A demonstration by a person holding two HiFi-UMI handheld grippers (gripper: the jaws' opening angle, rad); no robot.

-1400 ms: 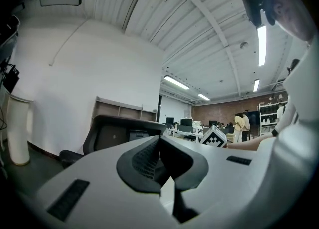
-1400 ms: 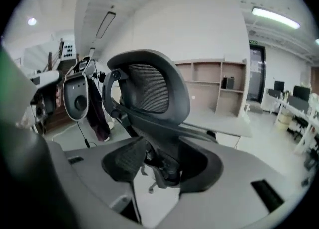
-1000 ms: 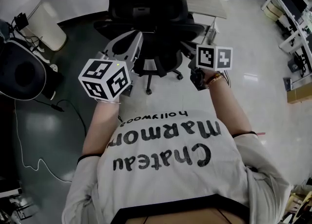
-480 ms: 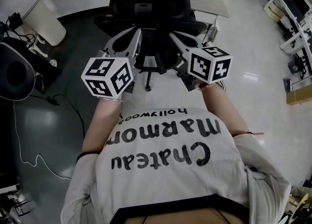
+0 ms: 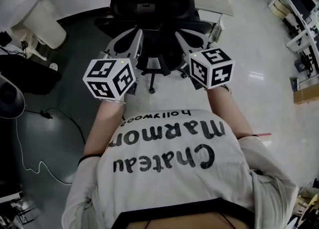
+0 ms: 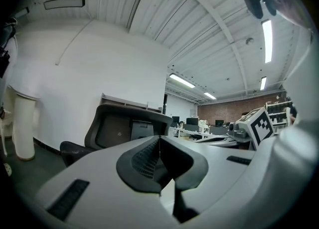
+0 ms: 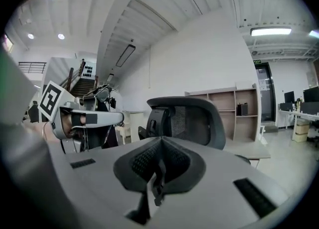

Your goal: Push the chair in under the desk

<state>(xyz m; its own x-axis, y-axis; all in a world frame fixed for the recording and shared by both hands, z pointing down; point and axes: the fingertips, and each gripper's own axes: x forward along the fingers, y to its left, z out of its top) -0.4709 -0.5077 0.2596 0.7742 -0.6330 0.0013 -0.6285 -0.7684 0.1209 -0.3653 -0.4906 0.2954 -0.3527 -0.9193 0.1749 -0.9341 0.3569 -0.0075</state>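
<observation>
The black office chair (image 5: 149, 11) stands at the top of the head view with its back toward me, in front of the light wooden desk (image 5: 215, 4). My left gripper (image 5: 140, 33) and right gripper (image 5: 177, 34) reach level toward the chair back, side by side. Both are shut with nothing between the jaws. In the left gripper view the chair back (image 6: 119, 128) rises just beyond the shut left gripper (image 6: 159, 139). The right gripper view shows the chair's mesh back (image 7: 192, 119) ahead of the shut right gripper (image 7: 160, 142). Whether either tip touches the chair I cannot tell.
A white cylindrical bin (image 5: 47, 21) stands at the upper left, with a dark object (image 5: 22, 71) and floor cables (image 5: 30, 155) below it. Wooden shelves (image 7: 239, 107) sit on the desk. More desks (image 5: 299, 18) and a cardboard box (image 5: 305, 96) line the right side.
The right gripper has risen and rolled, so its marker cube now sits tilted and its jaws point at the chair back beside the left gripper. The left gripper has hardly shifted.
</observation>
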